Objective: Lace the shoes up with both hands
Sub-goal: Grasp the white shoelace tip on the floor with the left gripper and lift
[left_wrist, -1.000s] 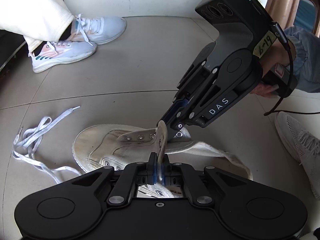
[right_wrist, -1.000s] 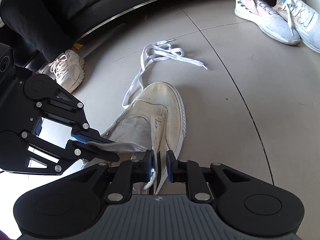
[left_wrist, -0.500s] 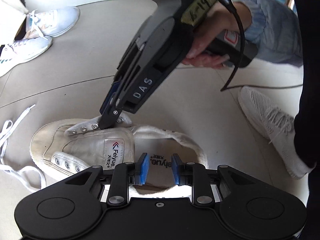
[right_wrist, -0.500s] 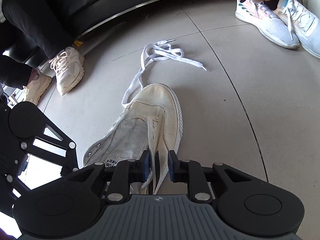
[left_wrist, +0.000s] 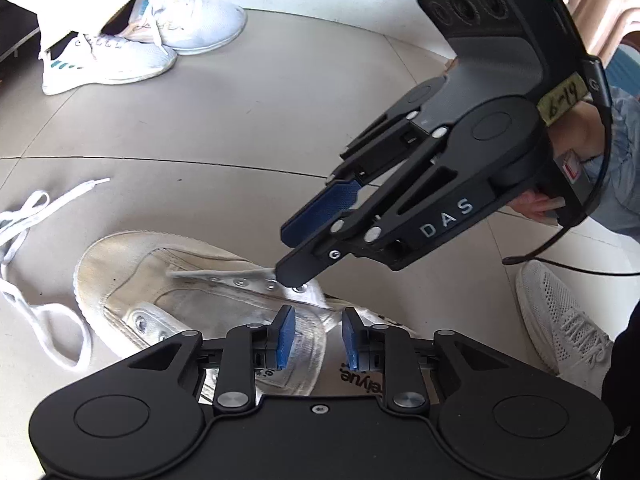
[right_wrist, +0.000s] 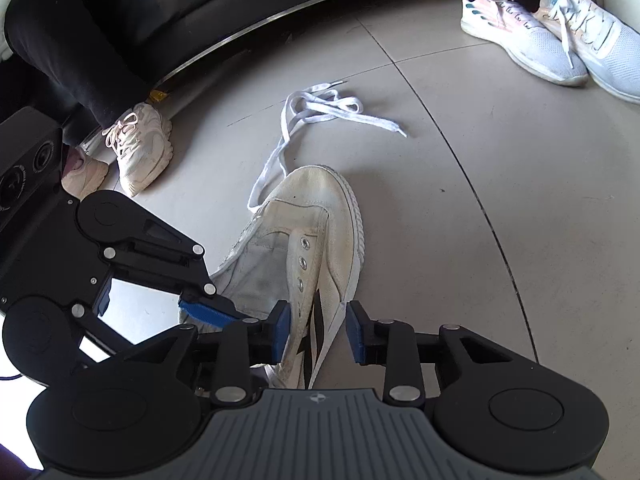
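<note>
A worn, unlaced white canvas sneaker (left_wrist: 168, 280) lies on its side on the grey tiled floor (left_wrist: 248, 120), toe pointing away from both cameras. The left gripper (left_wrist: 314, 336) hovers over the shoe's tongue and opening, its blue-padded jaws parted a little and gripping nothing. The right gripper (right_wrist: 314, 330) straddles the eyelet flap and side stripe near the shoe's collar; its jaws are opening, the canvas edge between the pads but not pinched. In the left wrist view the right gripper's lower black fingertip rests by the row of metal eyelets (left_wrist: 256, 282). A second ago each gripper was pinching a flap of the shoe upward; both flaps have since been released and lie back down, and the shoe has settled flatter. A loose white flat shoelace (right_wrist: 320, 108) lies in a tangle on the floor just beyond the toe, one strand running to the toe cap. Around stand bystanders' feet: pale blue-and-pink trainers (right_wrist: 560, 40), cream trainers (right_wrist: 140, 144), and a white mesh shoe (left_wrist: 560, 320); none blocks the sneaker.
</note>
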A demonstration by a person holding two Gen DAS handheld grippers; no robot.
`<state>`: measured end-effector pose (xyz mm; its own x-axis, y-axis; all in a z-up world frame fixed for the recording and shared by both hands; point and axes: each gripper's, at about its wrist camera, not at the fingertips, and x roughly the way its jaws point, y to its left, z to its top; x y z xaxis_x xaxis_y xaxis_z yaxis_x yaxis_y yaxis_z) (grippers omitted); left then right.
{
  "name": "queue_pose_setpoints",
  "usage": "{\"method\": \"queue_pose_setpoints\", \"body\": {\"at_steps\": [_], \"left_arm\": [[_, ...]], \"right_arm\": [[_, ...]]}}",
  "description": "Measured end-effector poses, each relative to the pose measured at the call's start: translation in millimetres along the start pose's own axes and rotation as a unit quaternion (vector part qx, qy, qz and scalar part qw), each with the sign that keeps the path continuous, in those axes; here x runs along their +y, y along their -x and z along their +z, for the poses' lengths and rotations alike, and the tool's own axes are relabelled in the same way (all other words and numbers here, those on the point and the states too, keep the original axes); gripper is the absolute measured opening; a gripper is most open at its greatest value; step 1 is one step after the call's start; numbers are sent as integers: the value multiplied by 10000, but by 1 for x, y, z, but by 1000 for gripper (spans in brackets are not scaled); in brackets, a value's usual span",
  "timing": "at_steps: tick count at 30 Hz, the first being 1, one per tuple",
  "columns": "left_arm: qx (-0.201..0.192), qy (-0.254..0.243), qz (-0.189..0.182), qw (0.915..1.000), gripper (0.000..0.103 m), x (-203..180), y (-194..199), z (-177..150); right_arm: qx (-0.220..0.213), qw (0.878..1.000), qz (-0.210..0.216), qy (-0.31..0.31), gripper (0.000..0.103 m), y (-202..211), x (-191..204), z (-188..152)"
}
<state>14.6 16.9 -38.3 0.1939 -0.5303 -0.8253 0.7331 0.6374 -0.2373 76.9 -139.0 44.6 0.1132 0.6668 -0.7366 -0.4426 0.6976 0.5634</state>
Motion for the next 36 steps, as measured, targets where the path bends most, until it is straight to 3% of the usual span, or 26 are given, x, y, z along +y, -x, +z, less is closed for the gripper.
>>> {"method": "queue_pose_setpoints", "body": {"at_steps": [2, 6, 8, 10, 12, 14, 17, 18, 20, 23, 26, 29, 32, 33, 35, 36], "left_arm": [[3, 30, -69, 10000, 22, -2, 7, -1], [-441, 546, -54, 9975, 23, 4, 26, -1], [-652, 679, 88, 9955, 30, 3, 38, -2], [-911, 755, 509, 9917, 54, 3, 53, -2], [-1232, 869, 1275, 9803, 55, 8, 71, -5], [-1382, 1164, 1642, 9697, 54, 18, 82, -6], [-1532, 2148, 2042, 9427, 51, 38, 101, -10], [-1506, 2274, 2178, 9371, 51, 39, 106, -11], [-1418, 2139, 2463, 9346, 51, 38, 110, -10], [-1435, 2045, 3019, 9200, 52, 40, 112, -13], [-1511, 2229, 3169, 9094, 51, 48, 106, -22], [-1524, 1962, 3326, 9097, 51, 55, 93, -24], [-1091, 1109, 3648, 9180, 50, 68, 70, -12], [-916, 967, 3405, 9308, 50, 79, 65, -6], [-972, 1144, 2973, 9429, 51, 100, 63, 0], [-1120, 1351, 3051, 9360, 51, 116, 63, 5]], "right_arm": [[-9, 10000, -2, 13, 35, 0, 1, 0], [-59, 9999, 100, -26, 35, 4, 1, 1], [-149, 9996, 241, -79, 40, 10, 2, 2], [-350, 9985, 425, -24, 41, 17, 6, 3], [-330, 9984, 447, 97, 43, 14, 10, 4], [-252, 9988, 360, 200, 43, 7, 13, 4], [-195, 9989, 387, 188, 43, 1, 16, 3], [-216, 9985, 449, 229, 43, 0, 18, 3], [-238, 9980, 493, 318, 43, -3, 21, 3], [-294, 9974, 520, 414, 44, -1, 30, 2], [-321, 9965, 684, 363, 47, 3, 35, 2], [-271, 9964, 647, 466, 48, 2, 41, 3], [-211, 9961, 677, 525, 48, -1, 39, 2], [-179, 9963, 693, 485, 48, -3, 36, 2], [-138, 9977, 570, 331, 48, -1, 32, 1], [-120, 9984, 500, 250, 48, 1, 29, 0]]}}
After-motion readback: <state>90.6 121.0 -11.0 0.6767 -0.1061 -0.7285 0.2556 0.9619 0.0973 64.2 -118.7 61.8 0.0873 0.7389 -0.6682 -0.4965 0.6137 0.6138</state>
